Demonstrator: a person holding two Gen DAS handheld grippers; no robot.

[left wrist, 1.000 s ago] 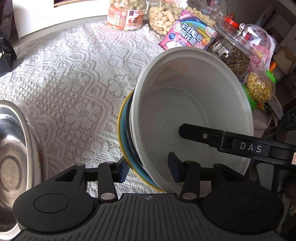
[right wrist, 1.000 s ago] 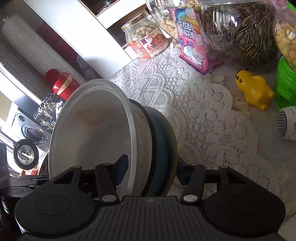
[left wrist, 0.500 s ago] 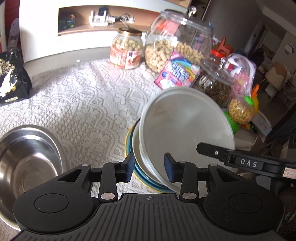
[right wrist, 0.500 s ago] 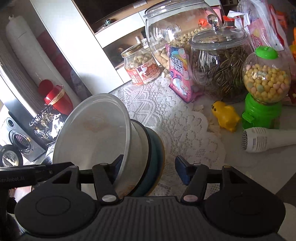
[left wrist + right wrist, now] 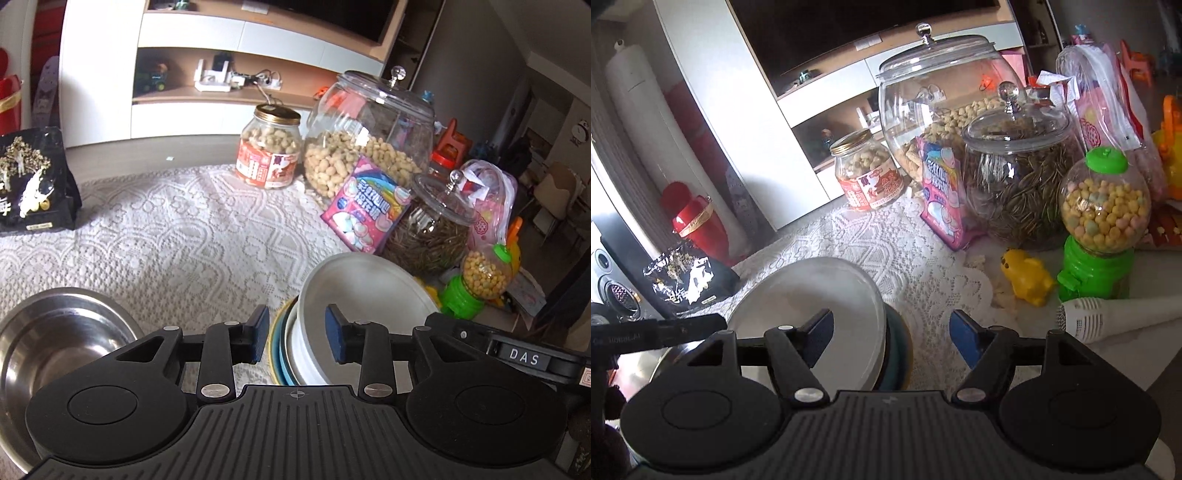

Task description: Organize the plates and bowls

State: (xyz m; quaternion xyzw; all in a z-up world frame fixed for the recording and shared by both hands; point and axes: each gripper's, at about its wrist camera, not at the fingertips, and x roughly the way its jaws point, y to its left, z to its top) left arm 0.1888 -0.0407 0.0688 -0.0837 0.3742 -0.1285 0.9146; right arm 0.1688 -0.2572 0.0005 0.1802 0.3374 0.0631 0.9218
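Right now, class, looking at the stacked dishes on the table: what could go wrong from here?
The right gripper, jaws just opening, straddles the rim of the white bowl; pulling away carelessly could tip it off the plates. The glass seed jar and candy dispenser stand close; a wide swing could knock them.

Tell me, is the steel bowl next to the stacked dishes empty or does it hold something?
Empty, as far as shown. The left wrist view looks into the steel bowl and shows only bare shiny metal, though the hand-held gripper's body hides its near part.
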